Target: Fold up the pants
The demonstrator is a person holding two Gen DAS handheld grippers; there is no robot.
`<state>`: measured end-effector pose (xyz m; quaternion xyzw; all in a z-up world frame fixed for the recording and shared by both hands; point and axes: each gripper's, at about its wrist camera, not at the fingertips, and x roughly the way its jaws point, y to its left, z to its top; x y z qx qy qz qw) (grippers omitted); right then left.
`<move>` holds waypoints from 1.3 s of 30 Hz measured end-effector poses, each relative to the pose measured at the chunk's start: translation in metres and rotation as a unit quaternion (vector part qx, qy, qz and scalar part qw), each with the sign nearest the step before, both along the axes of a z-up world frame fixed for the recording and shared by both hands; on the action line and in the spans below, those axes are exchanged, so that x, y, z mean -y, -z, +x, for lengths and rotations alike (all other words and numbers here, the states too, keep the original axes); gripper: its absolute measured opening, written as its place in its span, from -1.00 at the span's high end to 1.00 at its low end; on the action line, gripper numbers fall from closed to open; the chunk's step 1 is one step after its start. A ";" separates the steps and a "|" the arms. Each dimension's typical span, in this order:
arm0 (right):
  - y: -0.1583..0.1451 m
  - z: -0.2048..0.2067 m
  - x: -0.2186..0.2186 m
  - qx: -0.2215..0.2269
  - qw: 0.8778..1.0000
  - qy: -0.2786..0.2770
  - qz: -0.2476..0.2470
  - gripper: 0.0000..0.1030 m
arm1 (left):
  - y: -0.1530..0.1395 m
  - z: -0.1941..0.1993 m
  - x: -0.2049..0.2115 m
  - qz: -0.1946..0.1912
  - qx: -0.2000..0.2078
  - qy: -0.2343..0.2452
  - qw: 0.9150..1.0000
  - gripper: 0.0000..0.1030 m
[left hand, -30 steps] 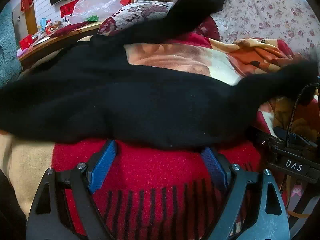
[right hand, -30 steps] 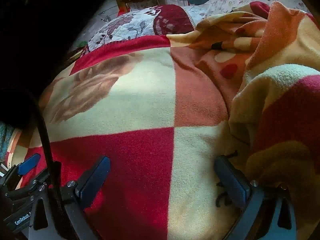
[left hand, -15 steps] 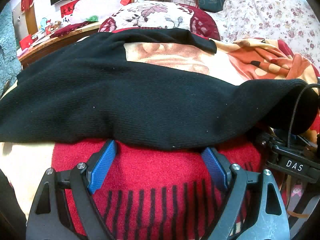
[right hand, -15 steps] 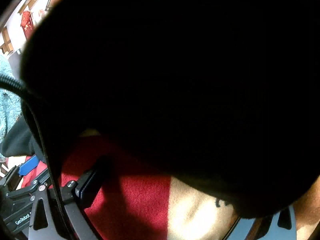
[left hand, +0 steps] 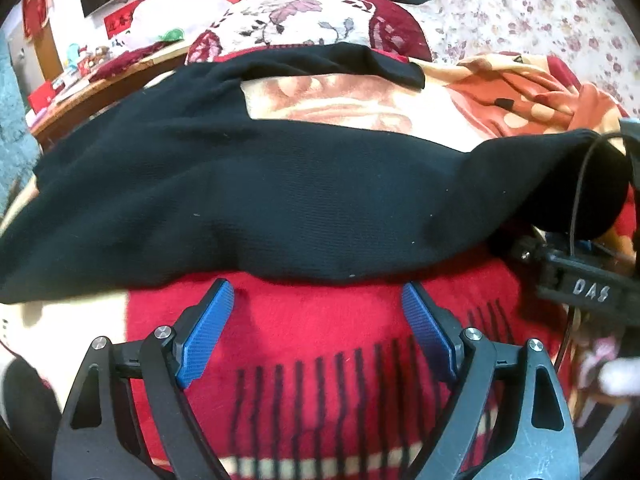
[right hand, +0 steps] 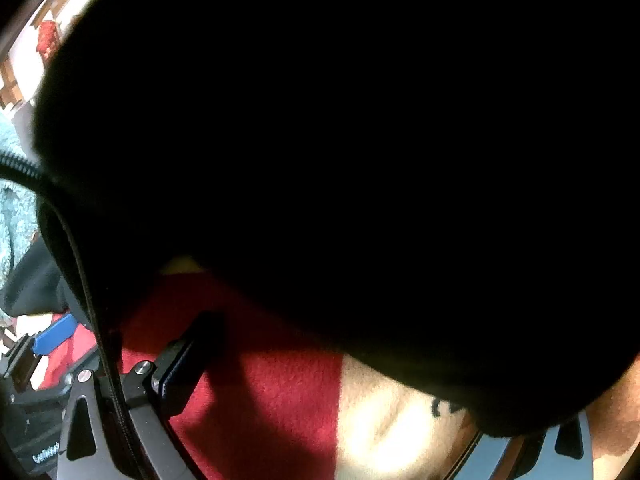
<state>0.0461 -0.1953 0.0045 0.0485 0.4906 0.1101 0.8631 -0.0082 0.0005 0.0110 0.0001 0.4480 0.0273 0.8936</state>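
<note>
Black pants (left hand: 248, 200) lie spread across a red, cream and orange blanket (left hand: 320, 328) on a bed. One leg runs along the far side (left hand: 320, 60). The other leg ends at the right, draped over my right gripper's body (left hand: 580, 288). My left gripper (left hand: 318, 300) is open and empty, its blue pads (left hand: 206, 328) just short of the pants' near edge. In the right wrist view the black cloth (right hand: 340, 160) covers most of the lens. My right gripper (right hand: 340, 380) is open, with only its left finger (right hand: 184, 364) showing clearly above the blanket.
A floral pillow (left hand: 304, 20) and floral bedding (left hand: 540, 20) lie beyond the pants. A wooden table (left hand: 100, 84) with small items stands at the far left. A crumpled orange fold of blanket (left hand: 520, 96) rises at the right.
The pants were flung out and have settled flat on the blanket. One leg end has dropped over my right gripper and covers its camera. Both grippers have hardly moved.
</note>
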 end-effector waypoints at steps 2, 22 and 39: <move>-0.006 0.000 -0.002 -0.014 0.999 -0.021 0.020 -0.97 | -0.012 -0.007 -0.005 0.002 0.015 -0.008 1.000 -0.66; -0.117 -0.038 -0.062 0.092 0.982 -0.153 0.061 -0.70 | -0.090 -0.021 -0.050 -0.020 0.066 -0.059 0.996 -0.66; -0.115 -0.033 -0.077 0.072 0.981 -0.167 0.069 -0.68 | -0.084 -0.022 -0.076 -0.027 0.051 -0.091 0.994 -0.66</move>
